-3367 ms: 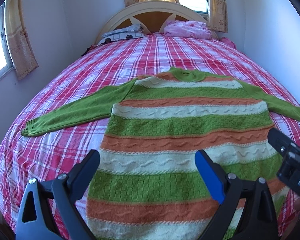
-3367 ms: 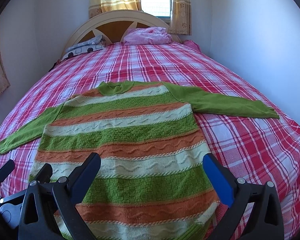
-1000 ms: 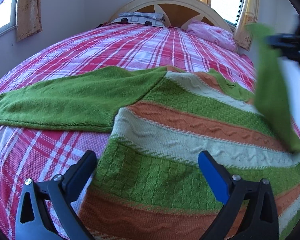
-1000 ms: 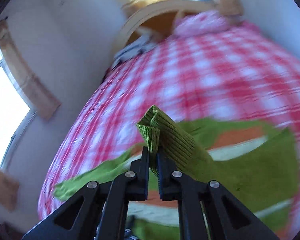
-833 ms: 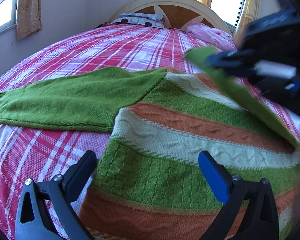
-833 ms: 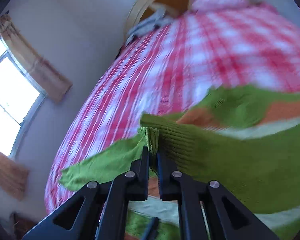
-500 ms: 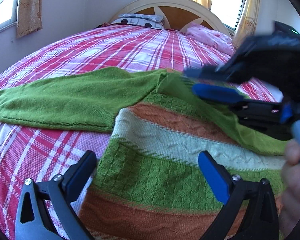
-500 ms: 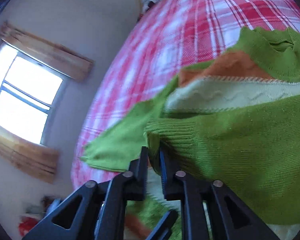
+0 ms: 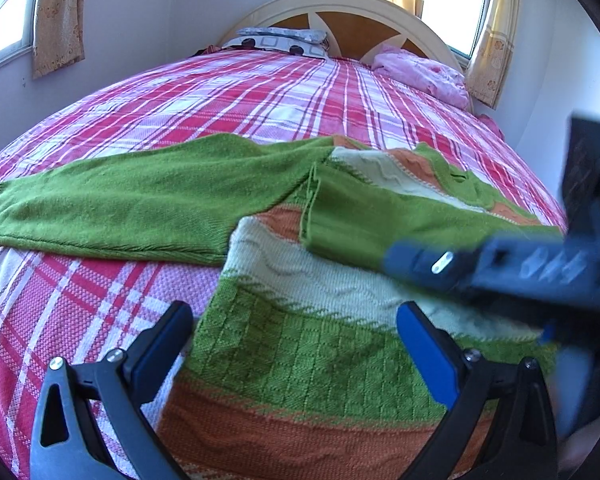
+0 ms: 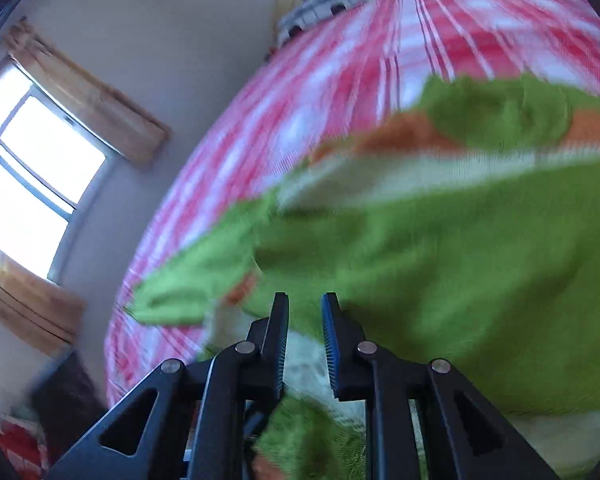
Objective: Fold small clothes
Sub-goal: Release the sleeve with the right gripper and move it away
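A green, orange and cream striped sweater (image 9: 300, 360) lies flat on the red plaid bed (image 9: 260, 92). Its left sleeve (image 9: 120, 200) stretches out to the left. The right sleeve (image 9: 360, 216) lies folded across the chest, cuff toward the left shoulder. My left gripper (image 9: 292, 332) hovers open over the sweater's left side with nothing between its fingers. My right gripper (image 9: 400, 262) comes in blurred from the right, low over the folded sleeve (image 10: 420, 248). In its own view the right gripper (image 10: 304, 304) has a narrow gap; its jaws are closing, and no cloth is pinched between the pads.
A rounded headboard (image 9: 352, 12) stands at the far end with a patterned pillow (image 9: 280, 38) and a pink bundle (image 9: 420, 72). Curtained windows flank the bed, one of them (image 10: 32, 168) in the left wall. A wall runs close along the bed's right side.
My right gripper swung down and left with the right sleeve's cuff, laid the sleeve across the chest and let go of it. The left gripper stayed still and open.
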Motion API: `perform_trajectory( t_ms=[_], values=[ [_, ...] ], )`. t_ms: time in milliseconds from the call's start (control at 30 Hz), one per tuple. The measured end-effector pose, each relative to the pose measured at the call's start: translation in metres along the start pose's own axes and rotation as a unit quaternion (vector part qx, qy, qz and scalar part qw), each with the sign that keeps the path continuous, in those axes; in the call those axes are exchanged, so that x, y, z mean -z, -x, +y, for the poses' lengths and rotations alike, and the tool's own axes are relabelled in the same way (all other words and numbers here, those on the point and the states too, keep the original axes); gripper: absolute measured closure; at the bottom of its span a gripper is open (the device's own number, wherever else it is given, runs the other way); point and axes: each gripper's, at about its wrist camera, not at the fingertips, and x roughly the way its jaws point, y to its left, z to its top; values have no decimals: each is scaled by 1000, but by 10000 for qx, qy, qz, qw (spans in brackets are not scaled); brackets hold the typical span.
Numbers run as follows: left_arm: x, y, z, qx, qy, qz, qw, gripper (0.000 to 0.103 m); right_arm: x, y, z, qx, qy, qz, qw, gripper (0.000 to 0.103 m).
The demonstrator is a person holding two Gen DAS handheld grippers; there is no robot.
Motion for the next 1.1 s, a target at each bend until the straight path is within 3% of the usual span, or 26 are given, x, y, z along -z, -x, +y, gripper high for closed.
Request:
perform_trajectory(
  t_ms=[33,167,233,400,500,567,667,700,900,1100],
  values=[
    [0,0,0,-12,-7,11,10000,0,4,2,-1,-15,-1,-191,9998,87],
    [0,-1,-1,-53,-47,18,10000,0,2,18,6,55,131,-137,9998,87],
    [0,-1,-1,-57,-49,21,10000,0,-1,46,6,163,238,-577,9979,87],
    [1,-2,-2,-92,-78,35,9999,0,5,139,-34,1647,214,-1535,9741,85],
    [1,-3,-3,-140,-114,52,9998,0,14,179,-72,2706,61,-1610,9491,85],
    [0,-4,-3,-167,-136,65,9997,0,21,190,-96,3081,-14,-1506,9394,85],
    [0,-5,-4,-218,-164,93,9996,0,29,183,-124,3078,-74,-1102,9450,86],
    [0,-5,-5,-238,-176,103,9995,0,34,179,-122,3072,13,-1151,9447,86],
    [0,-7,-8,-346,-255,194,9989,0,46,170,-113,3580,624,-1358,9217,85],
    [-3,9,6,-530,-370,329,9974,0,43,184,-119,3021,377,-1662,9379,85]
  ],
)
